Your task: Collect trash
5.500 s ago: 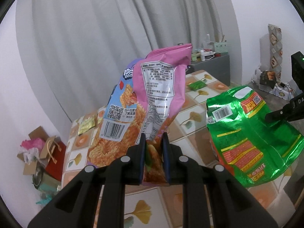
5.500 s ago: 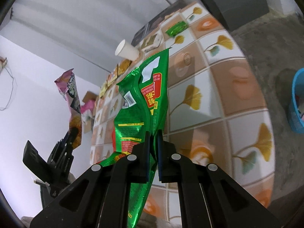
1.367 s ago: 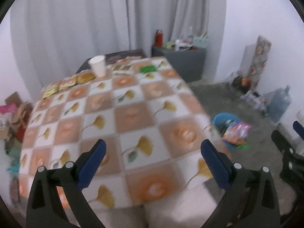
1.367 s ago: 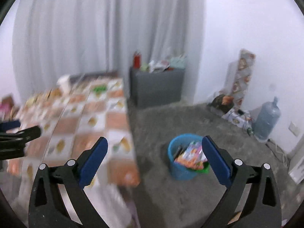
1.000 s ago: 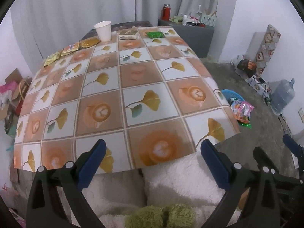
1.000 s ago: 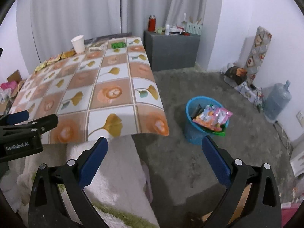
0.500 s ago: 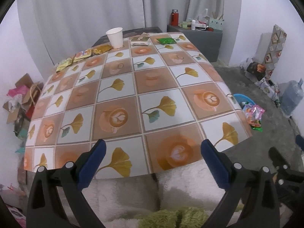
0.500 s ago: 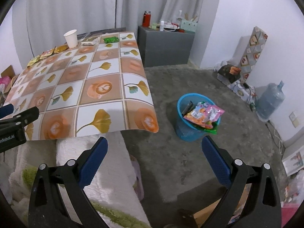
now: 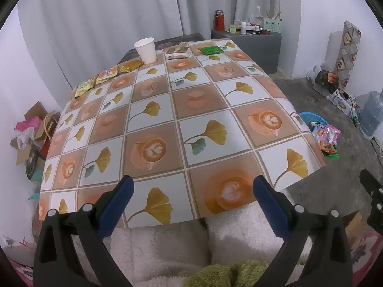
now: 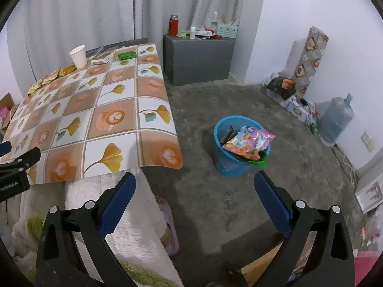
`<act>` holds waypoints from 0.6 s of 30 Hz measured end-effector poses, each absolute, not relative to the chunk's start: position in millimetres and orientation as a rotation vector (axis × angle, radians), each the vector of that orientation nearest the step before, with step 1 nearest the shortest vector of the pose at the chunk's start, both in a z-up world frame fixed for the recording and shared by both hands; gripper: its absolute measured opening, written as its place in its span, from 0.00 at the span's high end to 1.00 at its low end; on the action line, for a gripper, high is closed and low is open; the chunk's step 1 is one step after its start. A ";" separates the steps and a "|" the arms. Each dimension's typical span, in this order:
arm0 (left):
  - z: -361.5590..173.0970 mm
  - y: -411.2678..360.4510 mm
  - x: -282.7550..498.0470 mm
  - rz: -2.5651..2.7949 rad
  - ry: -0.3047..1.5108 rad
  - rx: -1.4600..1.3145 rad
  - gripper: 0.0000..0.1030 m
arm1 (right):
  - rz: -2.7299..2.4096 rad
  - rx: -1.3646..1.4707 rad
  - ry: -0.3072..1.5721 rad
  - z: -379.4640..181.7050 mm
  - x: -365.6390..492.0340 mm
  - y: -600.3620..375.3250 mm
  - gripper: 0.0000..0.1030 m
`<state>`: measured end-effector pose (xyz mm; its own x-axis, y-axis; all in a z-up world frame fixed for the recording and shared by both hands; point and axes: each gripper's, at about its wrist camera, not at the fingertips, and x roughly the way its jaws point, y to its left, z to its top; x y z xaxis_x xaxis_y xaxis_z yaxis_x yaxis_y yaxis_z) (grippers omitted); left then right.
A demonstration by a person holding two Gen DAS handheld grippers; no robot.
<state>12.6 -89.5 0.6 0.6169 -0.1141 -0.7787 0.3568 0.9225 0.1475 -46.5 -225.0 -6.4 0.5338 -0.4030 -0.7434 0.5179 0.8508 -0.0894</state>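
Where 5.5 s ago each held a snack bag, the left tongs (image 9: 192, 192) and right tongs (image 10: 195, 187) now stand spread wide and hold nothing. The pink snack bag (image 10: 249, 141) and green snack bag (image 10: 257, 159) lie in the blue waste basket (image 10: 229, 165) on the floor, beside the bench (image 10: 153, 157). Readable writing: "enRobot.AI" on the left unit at the right view's edge. Small packets (image 9: 106, 76) and a paper cup (image 9: 146, 50) sit at the bench's far edge.

Bare tabletop (image 9: 191, 110) before cup (image 9: 145, 50)
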 end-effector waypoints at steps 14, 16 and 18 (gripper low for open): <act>8.0 -98.1 8.0 -0.305 0.840 0.318 0.05 | -0.567 0.154 0.837 -4.5 -49.9 -230.6 0.08; 9.2 -99.5 7.1 -0.308 0.837 0.319 0.05 | -0.566 0.156 0.838 -4.8 -50.1 -230.5 0.08; 10.3 -100.0 6.6 -0.312 0.832 0.317 0.05 | -0.567 0.155 0.838 -4.8 -49.9 -230.2 0.08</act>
